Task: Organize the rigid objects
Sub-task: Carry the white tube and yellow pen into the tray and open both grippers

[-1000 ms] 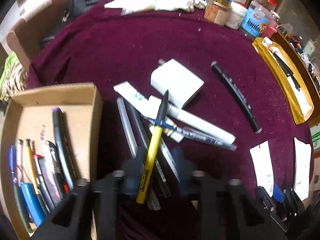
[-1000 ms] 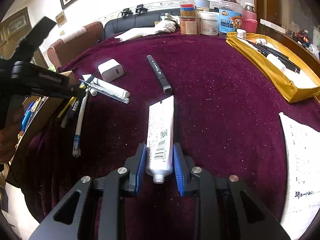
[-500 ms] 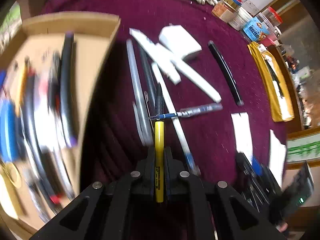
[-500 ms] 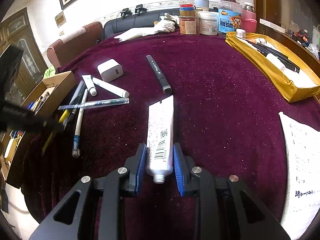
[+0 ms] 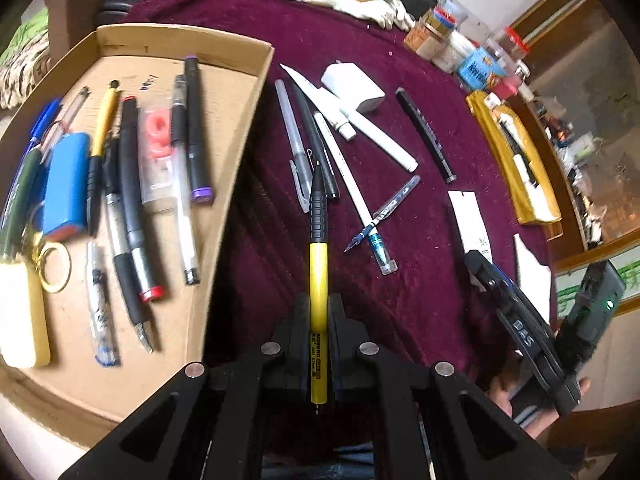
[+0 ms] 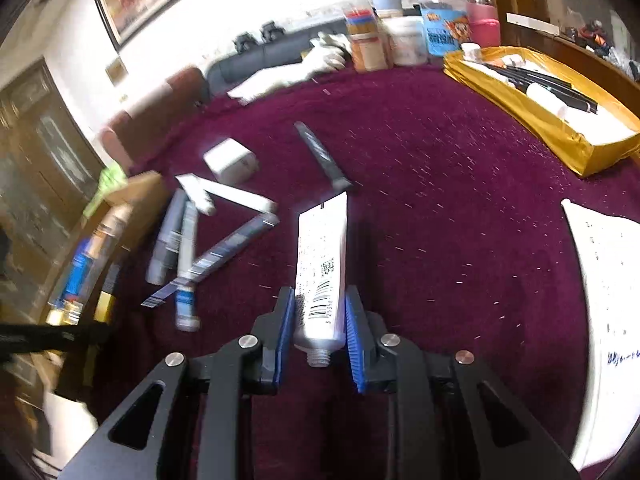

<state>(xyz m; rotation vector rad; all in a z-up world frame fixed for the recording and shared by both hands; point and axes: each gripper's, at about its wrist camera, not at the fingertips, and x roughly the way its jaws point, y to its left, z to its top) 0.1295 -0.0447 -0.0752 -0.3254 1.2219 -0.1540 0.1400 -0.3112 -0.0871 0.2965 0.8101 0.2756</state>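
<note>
Left gripper (image 5: 318,312) is clamped tight on a yellow pen (image 5: 319,280) with a black ribbed grip; the pen runs straight out between the jaws, black tip pointing away, above the maroon tablecloth (image 5: 400,300) just right of the cardboard box (image 5: 224,216). The box sits at the left of the left view and holds a row of pens and markers, a purple-capped marker (image 5: 195,128), a blue block (image 5: 66,184), a packet with pink rings (image 5: 158,148), a gold key ring (image 5: 52,266) and a pale yellow bar (image 5: 20,316). On the cloth beyond the pen tip lie loose items: a grey pen (image 5: 294,148), a black pen (image 5: 318,148) beside it, a long white pen (image 5: 352,184), a clear blue pen (image 5: 384,212) lying across it, a white marker (image 5: 380,140), a white charger block (image 5: 352,86) and a black stick (image 5: 426,136) further right. A yellow tray (image 5: 516,168) with more items sits at the far right edge. Right gripper (image 6: 318,320) has its blue pads (image 6: 352,336) against both sides of a white tube (image 6: 322,264) with a barcode, threaded neck toward the camera, flat crimped end pointing away; the jaws are closing on it. Tube is just off the cloth, in the middle of the table. In the left view the right gripper (image 5: 492,280) shows at lower right with a hand (image 5: 532,412) under it. Jars (image 6: 404,40) and white gloves (image 6: 324,58) line the far table edge. The right view is blurred at its left side.
</note>
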